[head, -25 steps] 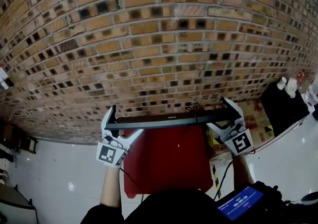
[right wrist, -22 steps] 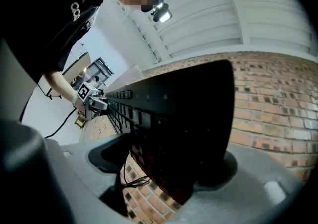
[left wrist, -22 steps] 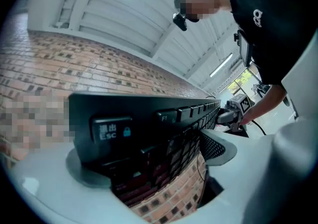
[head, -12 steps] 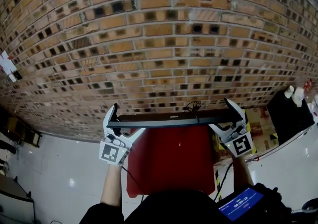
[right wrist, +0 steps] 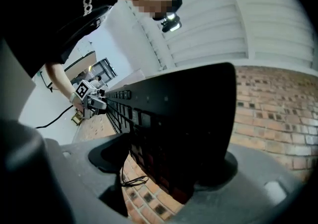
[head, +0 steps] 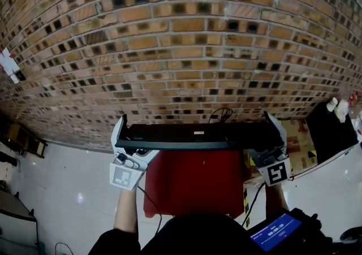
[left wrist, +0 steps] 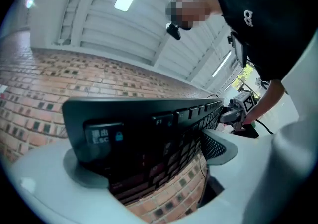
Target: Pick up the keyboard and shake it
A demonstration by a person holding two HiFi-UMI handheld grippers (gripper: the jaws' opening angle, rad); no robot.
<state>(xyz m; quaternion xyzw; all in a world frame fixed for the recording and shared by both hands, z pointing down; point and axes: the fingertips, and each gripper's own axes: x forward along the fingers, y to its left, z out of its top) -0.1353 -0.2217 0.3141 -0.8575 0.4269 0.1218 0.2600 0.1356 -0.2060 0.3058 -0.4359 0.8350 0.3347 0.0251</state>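
Between two tools: one black keyboard [head: 195,135], lifted clear of one red table [head: 192,191] below them, long edge roughly level.
Left tool [head: 125,138]: two jaws clamped on the keyboard's Esc end, one pad on each face.
Right tool [head: 271,141]: two jaws clamped the same way on the opposite end.
One thin cable [head: 219,115] loops off the keyboard's far edge, nearer the right tool.
One brick wall [head: 181,39] stands beyond both tools.

Brick wall [head: 181,33] beyond kbd [head: 192,135] — red table [head: 192,183] under
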